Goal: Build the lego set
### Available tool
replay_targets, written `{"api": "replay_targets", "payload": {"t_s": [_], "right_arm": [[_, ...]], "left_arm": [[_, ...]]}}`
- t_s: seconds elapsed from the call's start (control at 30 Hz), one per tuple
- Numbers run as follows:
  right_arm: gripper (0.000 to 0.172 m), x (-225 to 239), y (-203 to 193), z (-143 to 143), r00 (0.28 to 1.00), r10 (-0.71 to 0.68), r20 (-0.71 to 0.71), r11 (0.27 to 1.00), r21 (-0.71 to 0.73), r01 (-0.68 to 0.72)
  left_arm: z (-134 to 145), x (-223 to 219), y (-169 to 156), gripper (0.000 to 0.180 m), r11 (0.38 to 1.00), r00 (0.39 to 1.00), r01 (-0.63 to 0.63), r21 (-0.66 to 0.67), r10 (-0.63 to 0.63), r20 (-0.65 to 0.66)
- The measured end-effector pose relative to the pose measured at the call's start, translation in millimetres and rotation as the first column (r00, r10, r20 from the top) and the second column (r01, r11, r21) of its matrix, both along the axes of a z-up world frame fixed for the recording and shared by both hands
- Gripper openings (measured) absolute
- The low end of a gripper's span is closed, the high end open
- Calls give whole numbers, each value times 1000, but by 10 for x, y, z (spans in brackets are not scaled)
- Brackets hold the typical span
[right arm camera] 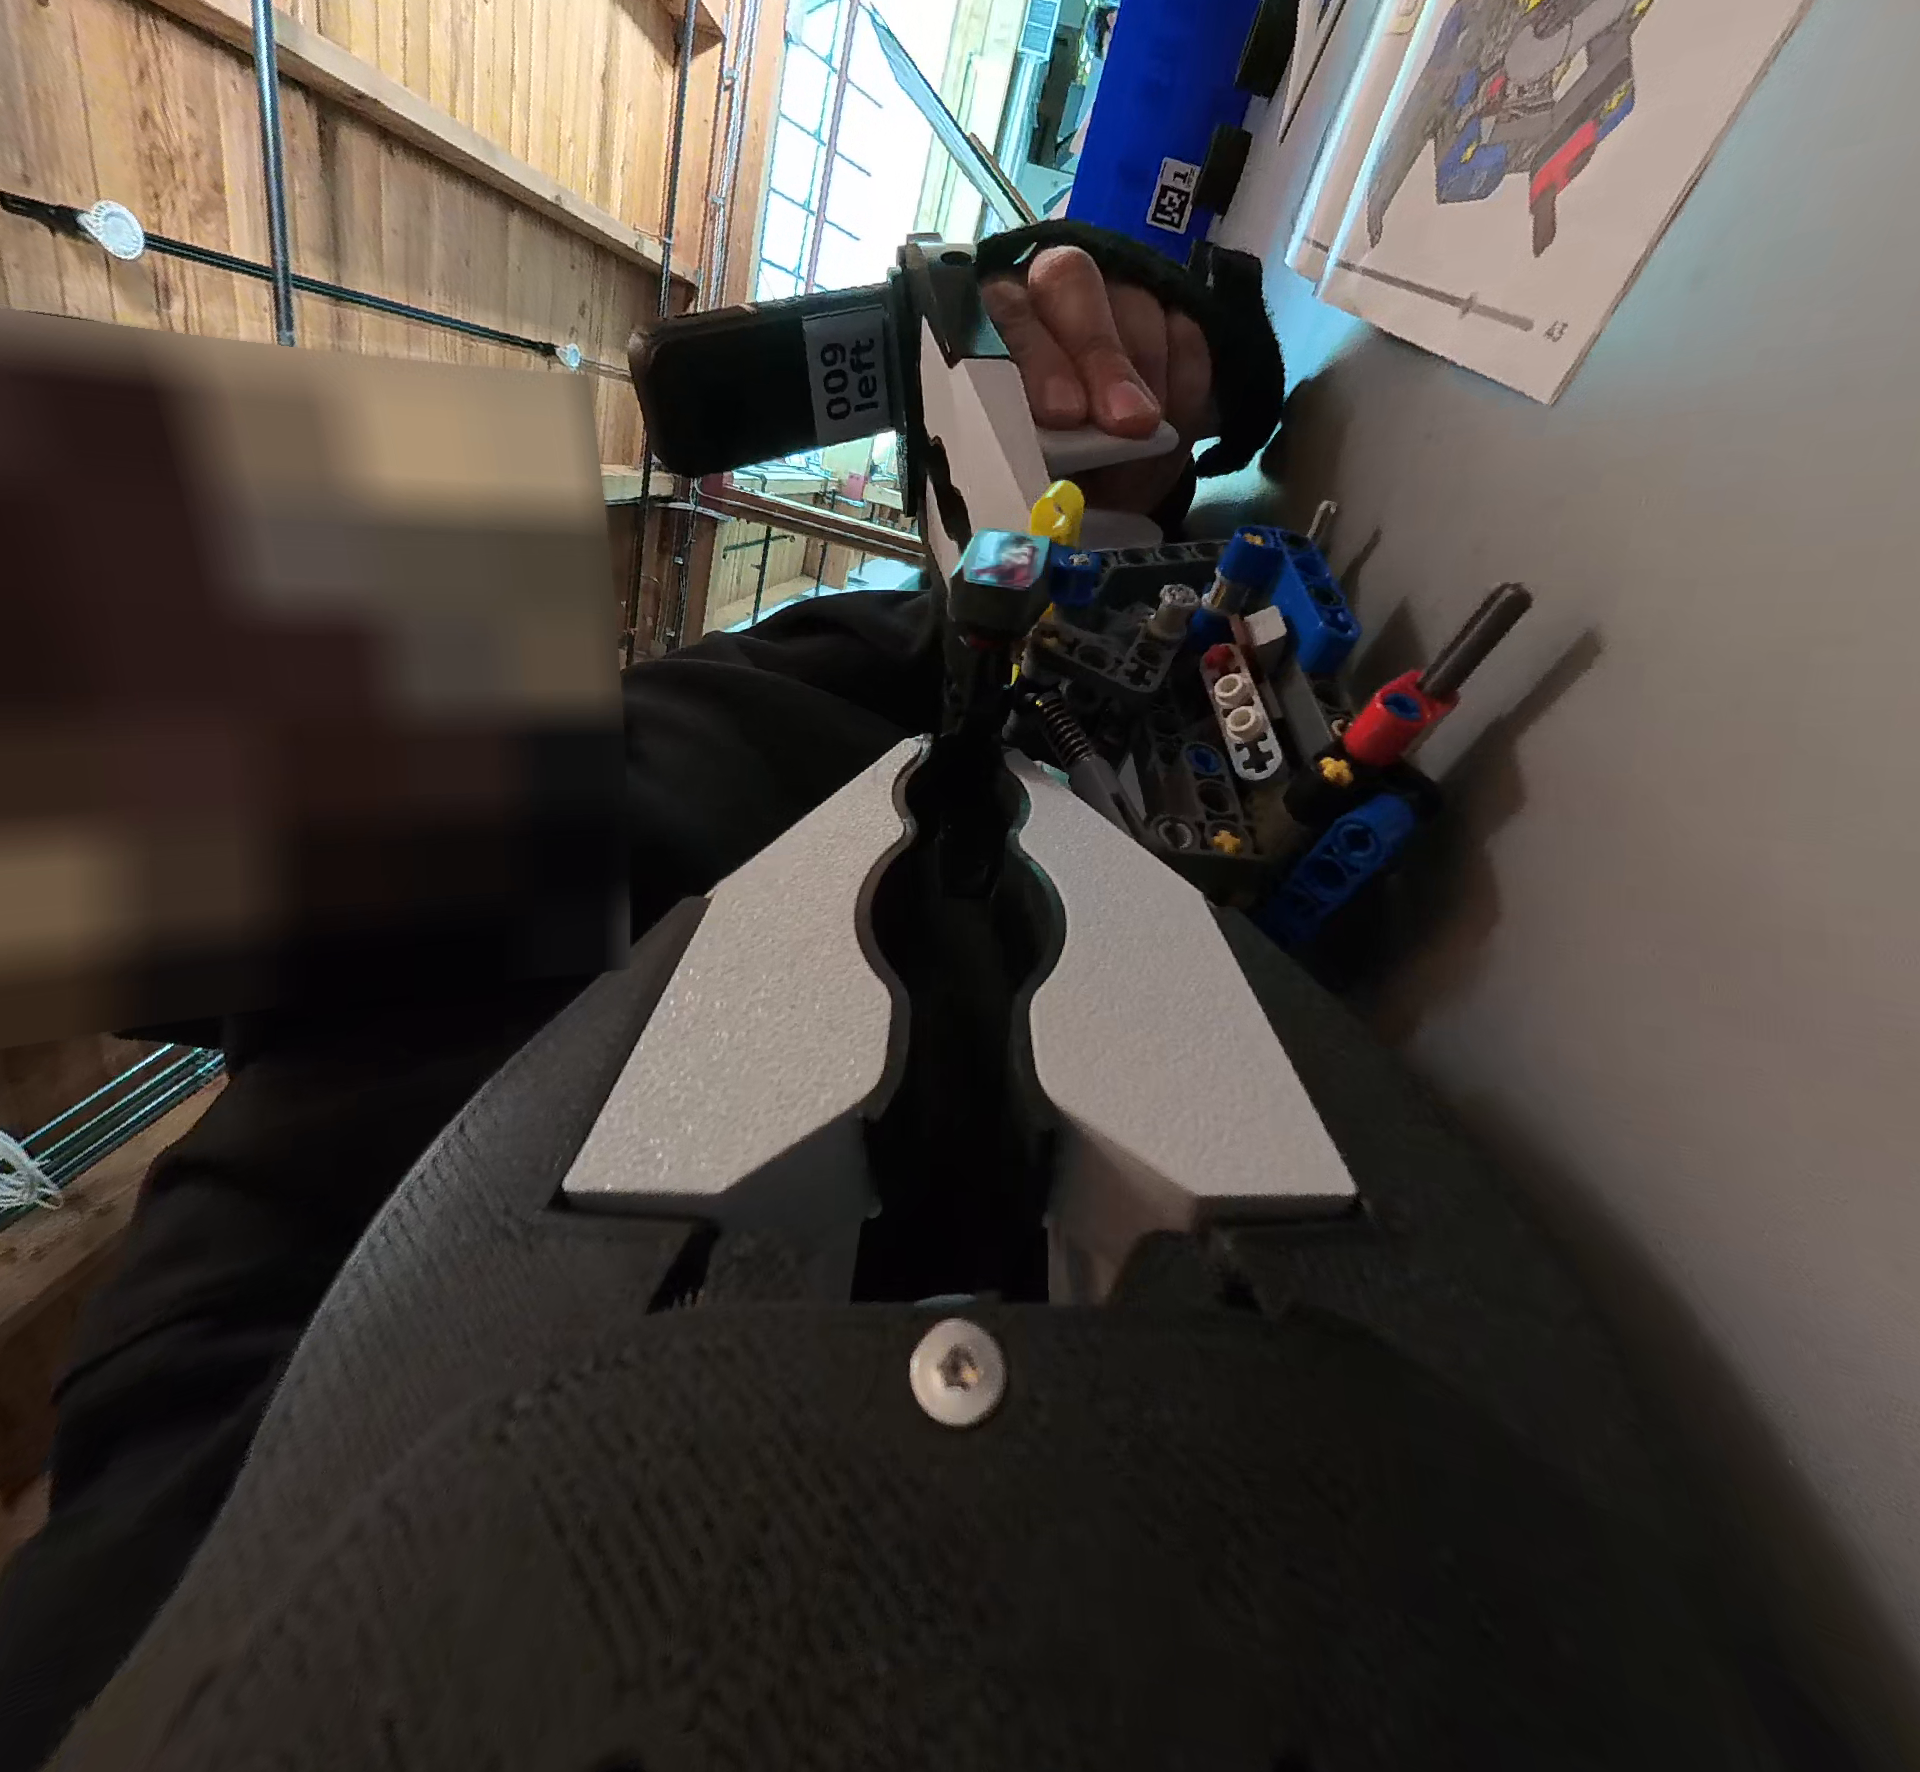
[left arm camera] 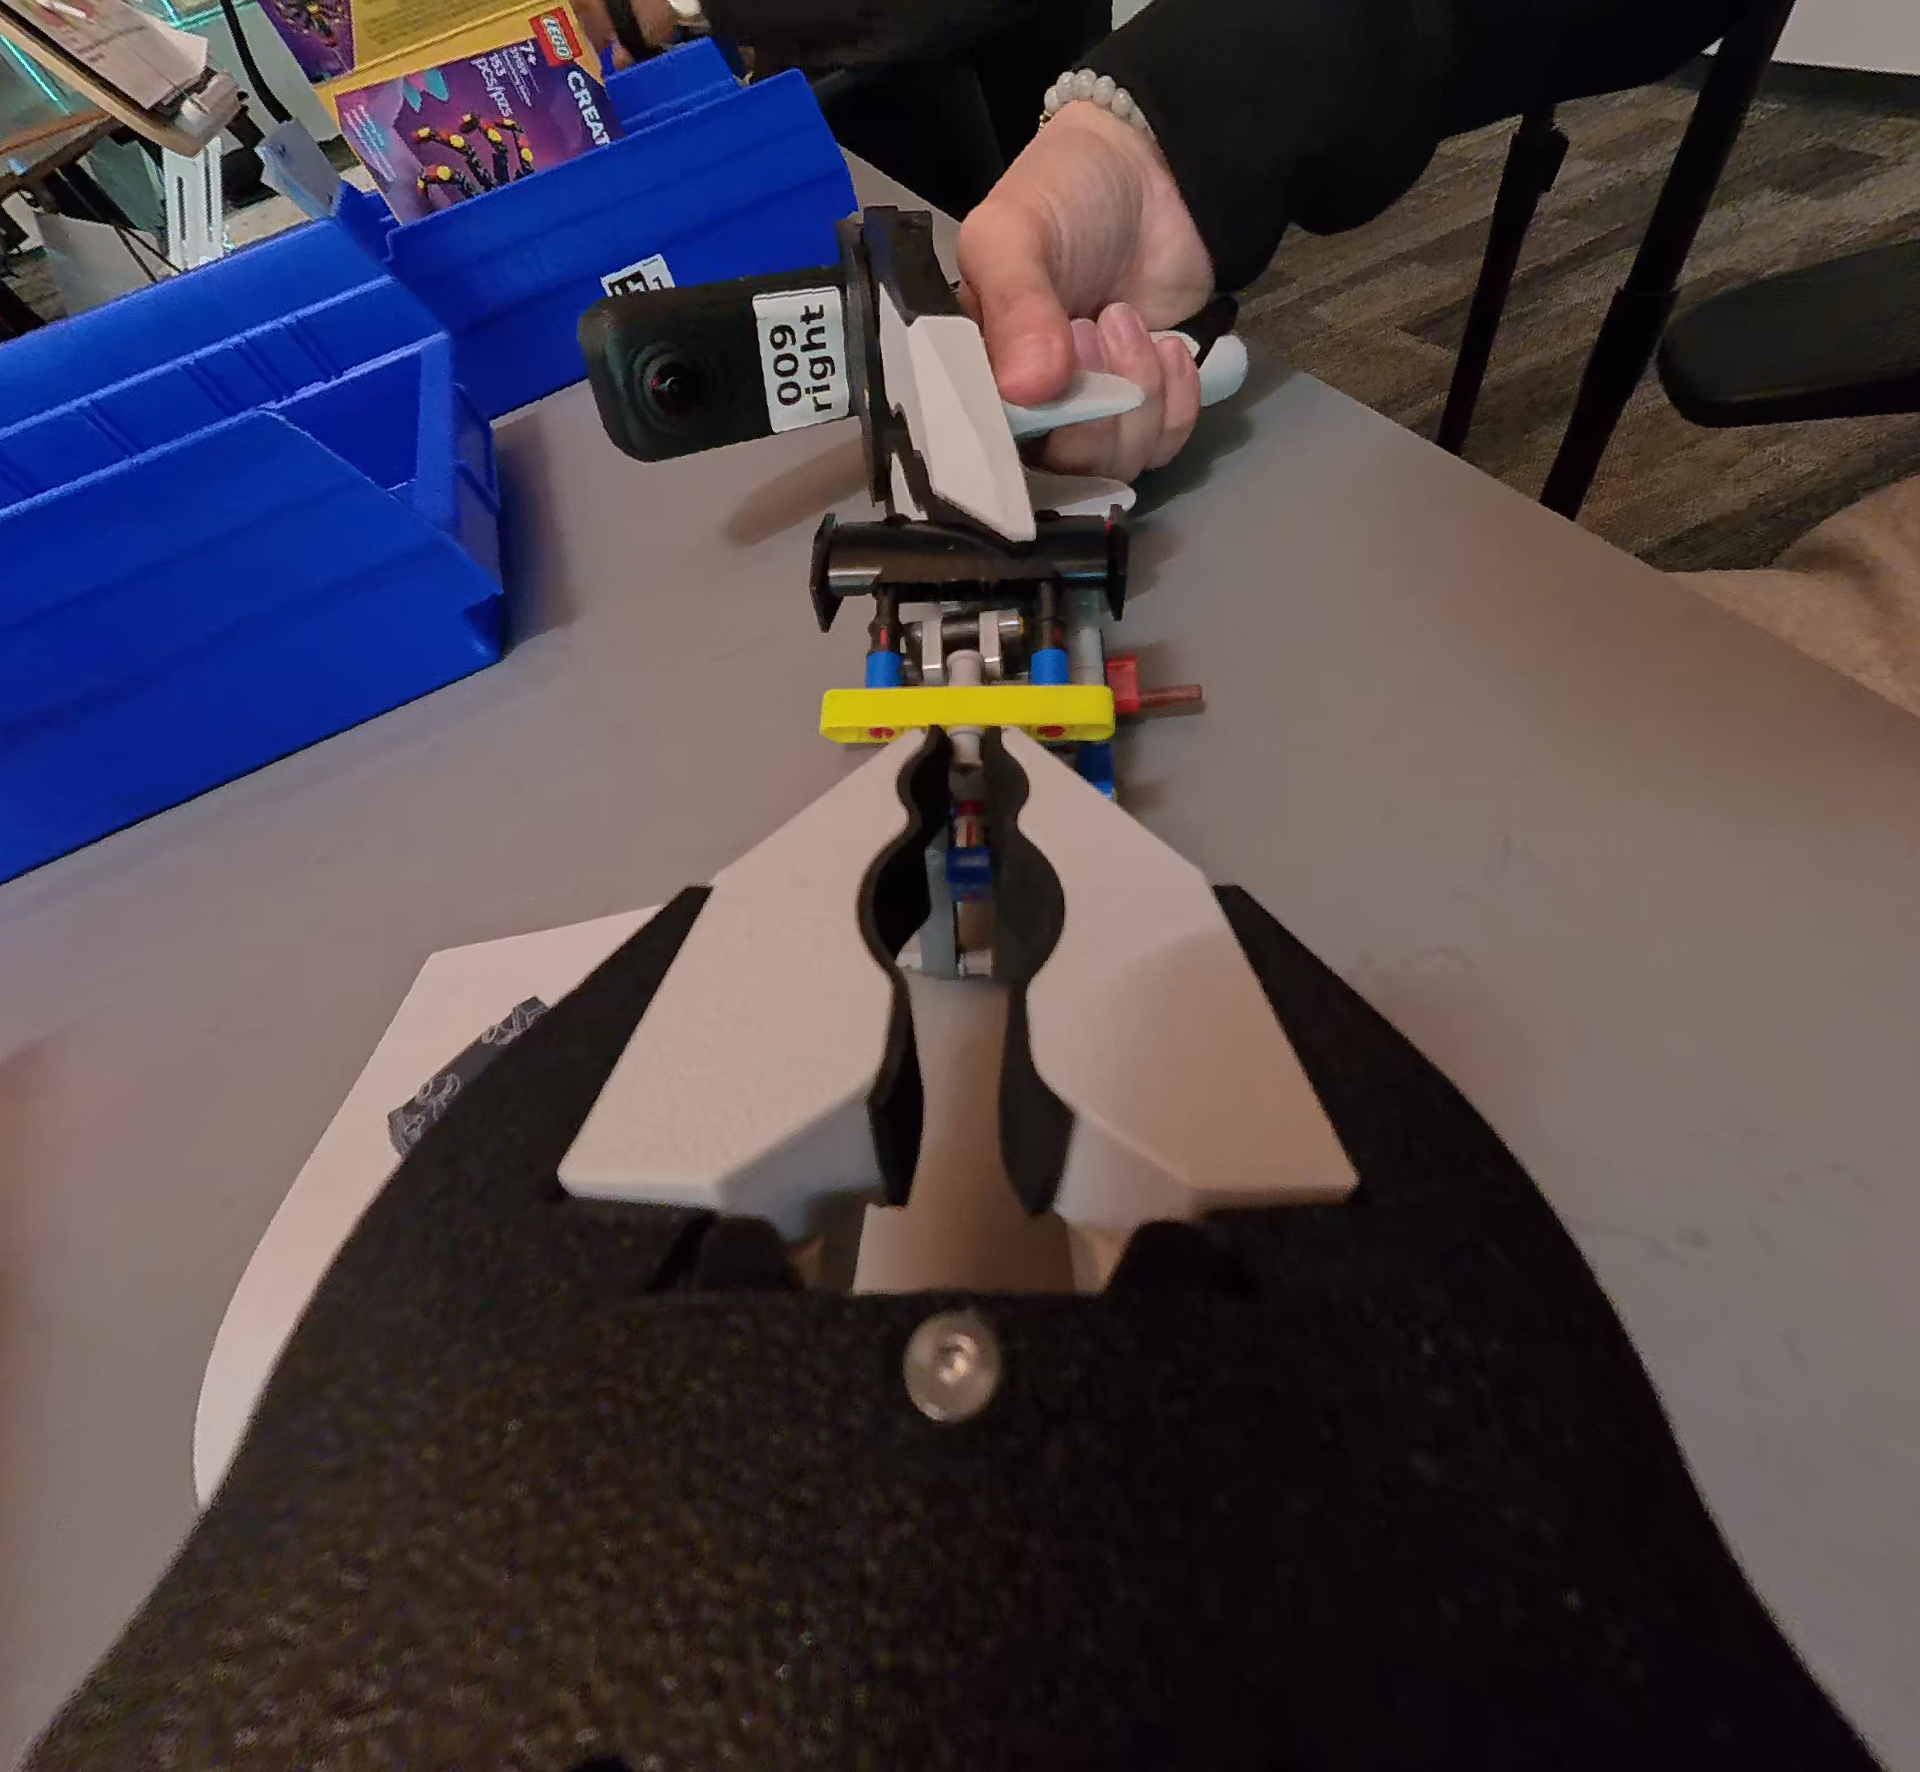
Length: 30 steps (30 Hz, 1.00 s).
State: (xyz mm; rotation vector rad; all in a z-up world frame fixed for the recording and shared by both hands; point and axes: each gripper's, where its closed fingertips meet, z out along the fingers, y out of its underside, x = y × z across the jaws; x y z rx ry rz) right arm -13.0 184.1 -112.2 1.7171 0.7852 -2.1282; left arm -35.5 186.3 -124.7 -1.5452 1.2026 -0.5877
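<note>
A toy brick model lies on the grey table (left arm camera: 1455, 839) between the two grippers. It has a yellow beam (left arm camera: 966, 712) across it, blue and grey parts, and a black wing piece (left arm camera: 914, 564) at its far end. My left gripper (left arm camera: 963, 743) is shut on a light grey pin (left arm camera: 966, 758) that sticks out through the yellow beam. My right gripper (right arm camera: 961, 766) is shut on the black wing piece (right arm camera: 971, 787). The left wrist view shows the right gripper (left arm camera: 987, 517) from the far side, pressing on the wing. The left gripper (right arm camera: 997, 517) shows at the model's far end in the right wrist view.
Blue bins (left arm camera: 239, 517) stand at the left with toy boxes (left arm camera: 447, 8) in one. A red connector with a dark axle (left arm camera: 1143, 688) juts from the model's side. Printed instruction sheets (right arm camera: 1558, 112) lie on the table. A person's hand (left arm camera: 1091, 268) and dark sleeve hold the right gripper. Left and right tips are no more than a few centimetres apart.
</note>
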Motion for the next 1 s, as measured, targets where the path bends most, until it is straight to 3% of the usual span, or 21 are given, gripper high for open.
{"api": "replay_targets", "payload": {"t_s": [0.57,0.8,0.93,1.0], "right_arm": [[4,-22,13,0,1000,-19,-7,999,40,19],[6,-37,-17,-14,1000,-20,-22,993,118,23],[26,96,133,-17,996,-90,-15,990,112,91],[28,190,248,-73,988,-152,17,975,166,147]], "left_arm": [[0,-6,20,2,1000,1000,2,0,-2,-6],[-30,-64,-4,3,998,1000,-8,-55,9,12],[-26,-76,-39,3,995,999,-6,-102,9,32],[-21,-86,-29,3,994,999,-17,-111,21,39]]}}
